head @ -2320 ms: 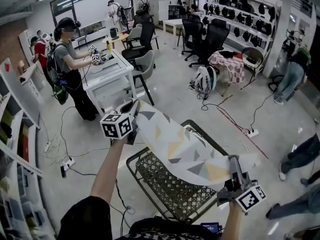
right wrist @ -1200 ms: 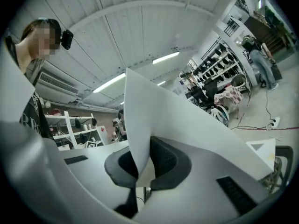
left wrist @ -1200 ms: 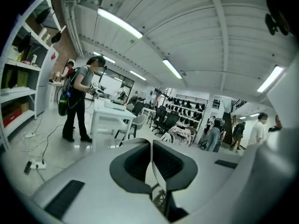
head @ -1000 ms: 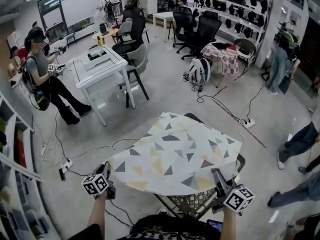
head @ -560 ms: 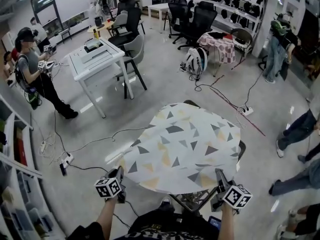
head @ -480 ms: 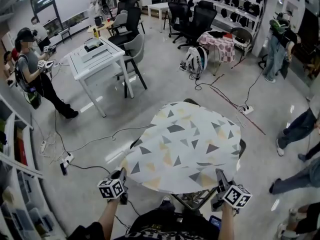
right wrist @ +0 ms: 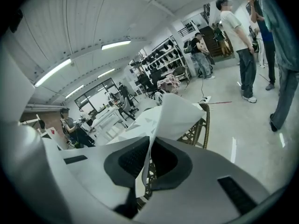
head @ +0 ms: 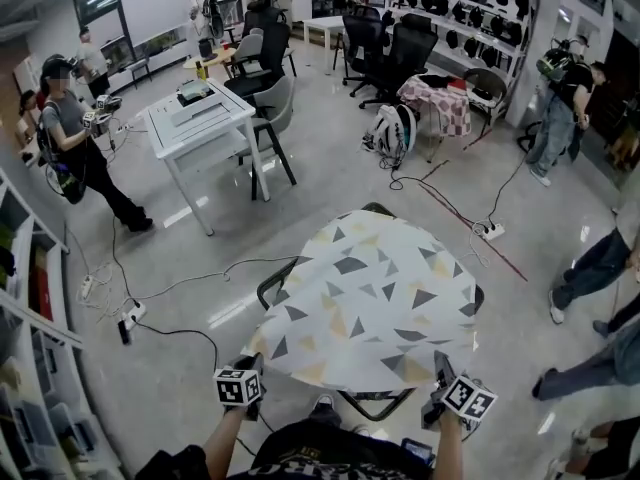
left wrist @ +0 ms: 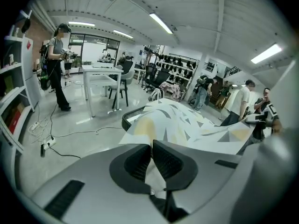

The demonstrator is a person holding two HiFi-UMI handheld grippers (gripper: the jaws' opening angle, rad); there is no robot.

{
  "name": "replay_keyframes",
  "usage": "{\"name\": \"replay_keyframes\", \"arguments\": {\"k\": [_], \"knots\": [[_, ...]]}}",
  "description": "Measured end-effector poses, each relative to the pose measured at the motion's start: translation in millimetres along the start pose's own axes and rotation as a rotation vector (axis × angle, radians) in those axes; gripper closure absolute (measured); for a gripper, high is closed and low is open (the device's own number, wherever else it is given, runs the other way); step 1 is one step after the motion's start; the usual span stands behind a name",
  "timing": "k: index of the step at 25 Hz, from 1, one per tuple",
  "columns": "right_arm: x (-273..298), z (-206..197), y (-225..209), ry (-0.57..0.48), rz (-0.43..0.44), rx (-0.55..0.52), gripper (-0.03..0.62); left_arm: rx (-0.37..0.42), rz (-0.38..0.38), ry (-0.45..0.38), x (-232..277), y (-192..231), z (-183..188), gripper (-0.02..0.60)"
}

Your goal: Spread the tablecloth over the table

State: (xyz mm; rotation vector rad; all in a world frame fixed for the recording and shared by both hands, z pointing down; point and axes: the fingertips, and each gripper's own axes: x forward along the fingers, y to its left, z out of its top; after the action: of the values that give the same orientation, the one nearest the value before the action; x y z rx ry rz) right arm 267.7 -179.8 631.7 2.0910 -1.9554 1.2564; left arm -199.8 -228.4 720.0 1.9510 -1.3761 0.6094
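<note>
A white tablecloth (head: 365, 303) with grey and yellow triangles lies spread over a dark woven-top table (head: 270, 283), covering most of it. My left gripper (head: 252, 370) is shut on the cloth's near left corner, and the right gripper (head: 438, 378) is shut on the near right corner. In the left gripper view the cloth (left wrist: 173, 122) runs out from between the closed jaws of the left gripper (left wrist: 152, 148) across the table. In the right gripper view a fold of cloth (right wrist: 173, 113) stands up from the right gripper (right wrist: 148, 146), with the table's lattice edge (right wrist: 201, 125) beside it.
A white desk (head: 200, 118) with grey chairs stands at the back left, with a person (head: 75, 143) beside it. Cables (head: 170, 298) trail over the floor at left. Office chairs (head: 395, 53) and a backpack (head: 395, 133) are behind. People (head: 590, 268) stand at the right.
The cloth went from held up in the air to settled flat over the table. Both grippers came down and back toward me, pulling the near edge low over the table's front.
</note>
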Motion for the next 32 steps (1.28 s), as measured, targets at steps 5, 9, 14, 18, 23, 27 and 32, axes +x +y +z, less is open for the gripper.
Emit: {"name": "replay_keyframes", "arguments": {"k": [5,9,14,18,23,27,32], "knots": [[-10.6,-19.9,-28.0,0.063,0.0,0.013,0.558,0.027,0.075,0.007,-4.4,-14.3,-14.0,0.552],[-23.7,-41.3,-46.7,0.114,0.006,0.036,0.482,0.031,0.133,0.02,-6.0,-22.9,-22.7,0.551],[-35.1,-66.3,-62.0,0.16,0.036,0.083,0.415,0.01,0.15,0.033,-7.0,-38.4,-32.9,0.361],[-39.7,-87.0,-74.4,0.199,0.06,0.119,0.35,0.009,0.096,0.027,-7.6,-68.1,-47.8,0.255],[-46.3,-108.1,-83.7,0.239,0.071,0.109,0.335,0.047,0.027,0.009,-12.0,-108.5,-59.2,0.256],[-55.8,-115.8,-89.7,0.255,0.052,0.085,0.316,0.079,-0.047,-0.022,-21.2,-141.2,-56.1,0.256],[-73.4,-126.1,-101.6,0.263,0.032,0.054,0.322,0.194,-0.159,-0.079,-33.7,-188.7,-44.3,0.274]]}}
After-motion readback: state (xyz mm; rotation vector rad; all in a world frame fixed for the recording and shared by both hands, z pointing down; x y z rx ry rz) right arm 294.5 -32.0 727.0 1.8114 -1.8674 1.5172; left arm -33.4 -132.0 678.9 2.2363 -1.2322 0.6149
